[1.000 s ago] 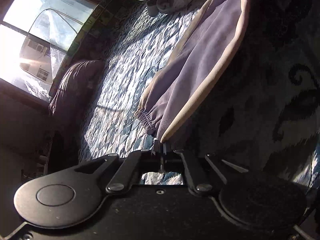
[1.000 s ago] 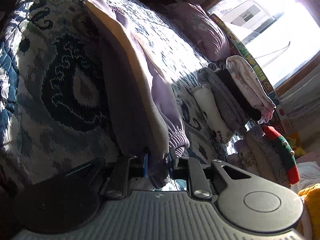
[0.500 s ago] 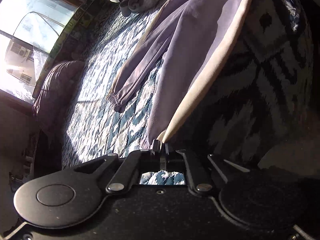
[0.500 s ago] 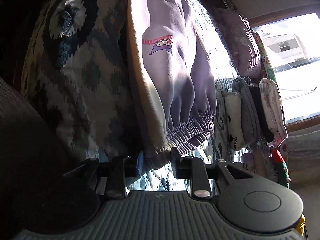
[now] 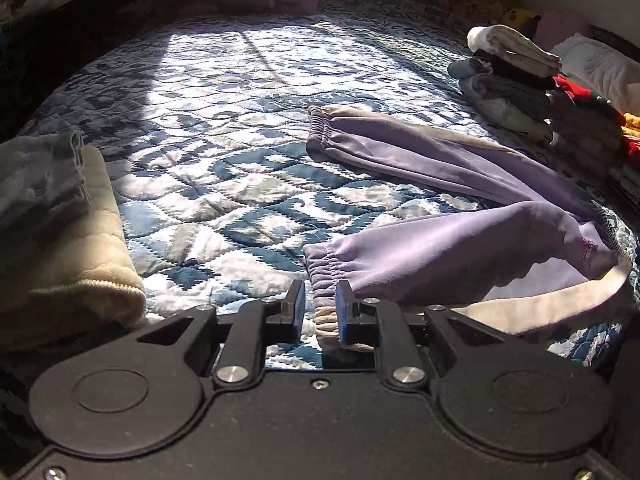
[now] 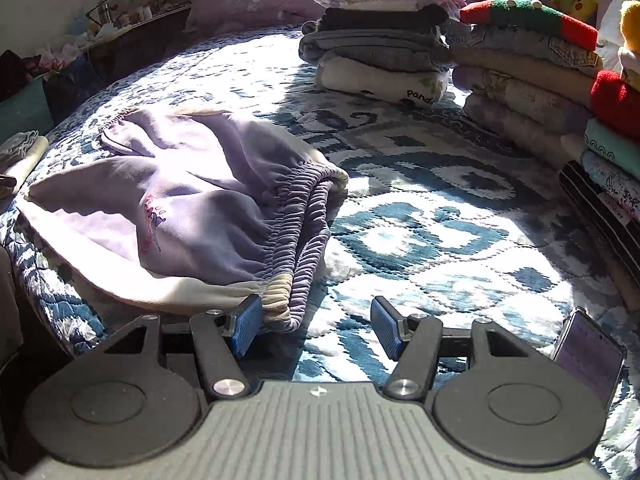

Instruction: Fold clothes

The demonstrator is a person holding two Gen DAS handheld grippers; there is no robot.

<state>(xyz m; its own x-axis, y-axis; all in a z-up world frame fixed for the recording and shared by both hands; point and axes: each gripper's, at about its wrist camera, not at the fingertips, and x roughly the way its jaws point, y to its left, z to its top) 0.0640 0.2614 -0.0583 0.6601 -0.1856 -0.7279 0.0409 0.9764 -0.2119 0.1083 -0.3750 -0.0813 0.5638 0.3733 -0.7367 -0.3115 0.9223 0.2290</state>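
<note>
My left claw (image 5: 318, 308) is slightly open around a cuff of the purple trousers (image 6: 192, 208), my right claw (image 6: 316, 330) wide open, empty; beside the trousers stand folded piles (image 6: 380, 40), trousers not yet folded

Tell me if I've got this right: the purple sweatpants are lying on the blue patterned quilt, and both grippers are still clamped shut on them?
Not quite. The purple sweatpants do lie on the quilt, but the right wrist view shows the right gripper open, its jaws spread beside the waistband. In the left wrist view the left gripper is open around a cuff.

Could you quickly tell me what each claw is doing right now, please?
Left claw: part open around the trousers' cuff.
Right claw: open, holding nothing.
</note>
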